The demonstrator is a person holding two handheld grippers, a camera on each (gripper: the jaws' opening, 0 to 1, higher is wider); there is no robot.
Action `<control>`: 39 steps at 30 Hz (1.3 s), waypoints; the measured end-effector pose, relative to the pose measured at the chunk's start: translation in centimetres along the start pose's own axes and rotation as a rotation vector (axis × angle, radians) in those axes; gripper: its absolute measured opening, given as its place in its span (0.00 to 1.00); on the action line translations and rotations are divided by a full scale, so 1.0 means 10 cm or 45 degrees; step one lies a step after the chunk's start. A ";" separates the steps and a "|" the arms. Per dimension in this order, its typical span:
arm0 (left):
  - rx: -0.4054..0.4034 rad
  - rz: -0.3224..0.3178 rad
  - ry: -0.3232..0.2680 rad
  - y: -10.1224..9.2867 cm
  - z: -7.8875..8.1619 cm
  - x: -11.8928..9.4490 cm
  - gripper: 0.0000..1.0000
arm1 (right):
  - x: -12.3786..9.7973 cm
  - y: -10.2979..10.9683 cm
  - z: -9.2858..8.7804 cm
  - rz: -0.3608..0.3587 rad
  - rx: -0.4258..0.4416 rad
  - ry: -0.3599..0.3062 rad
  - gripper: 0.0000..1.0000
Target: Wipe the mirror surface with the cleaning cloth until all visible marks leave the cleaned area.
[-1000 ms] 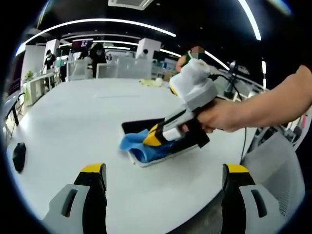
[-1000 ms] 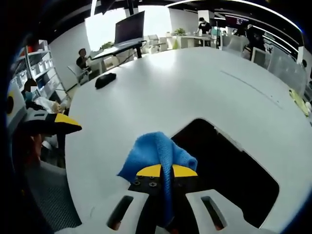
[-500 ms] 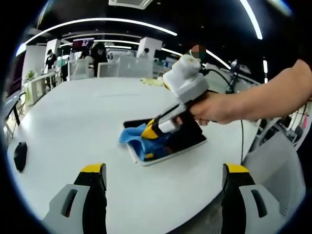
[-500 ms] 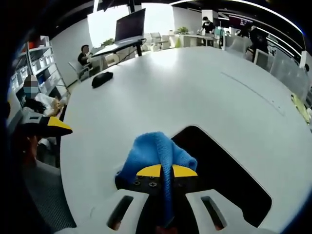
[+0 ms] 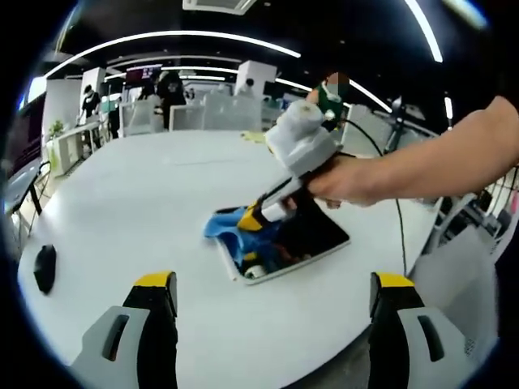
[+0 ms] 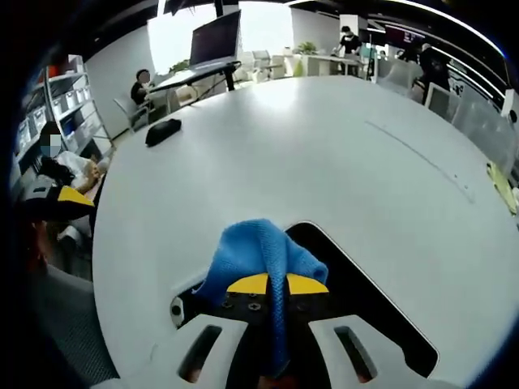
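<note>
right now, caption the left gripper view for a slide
Right hand-held gripper presses blue cleaning cloth onto the mirror on a white table.

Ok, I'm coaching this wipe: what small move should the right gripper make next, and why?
Probably drag the blue cloth on across the dark mirror. The right gripper is shut on the cloth at one corner of the mirror, and most of the glass lies beyond it.

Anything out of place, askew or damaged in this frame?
Nothing stands out. The mirror lies flat on the white table; the right gripper is shut on the blue cloth and presses it onto the mirror's end. The left gripper hangs open, apart from it.
</note>
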State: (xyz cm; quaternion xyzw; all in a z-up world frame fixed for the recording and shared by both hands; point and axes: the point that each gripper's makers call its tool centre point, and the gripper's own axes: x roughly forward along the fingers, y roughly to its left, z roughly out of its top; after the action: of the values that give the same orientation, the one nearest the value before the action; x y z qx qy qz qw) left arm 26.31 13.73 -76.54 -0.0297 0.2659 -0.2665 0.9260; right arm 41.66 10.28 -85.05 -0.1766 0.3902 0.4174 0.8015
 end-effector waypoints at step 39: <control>0.158 -0.048 -0.082 -0.07 -0.03 0.04 0.99 | 0.21 -0.31 0.17 0.031 0.025 0.021 0.01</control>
State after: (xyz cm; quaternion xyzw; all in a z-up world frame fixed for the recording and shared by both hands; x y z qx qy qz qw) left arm 26.08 12.97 -76.81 0.0143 0.2182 -0.2988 0.9289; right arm 45.70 10.58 -85.76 -0.1673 0.4028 0.4218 0.7949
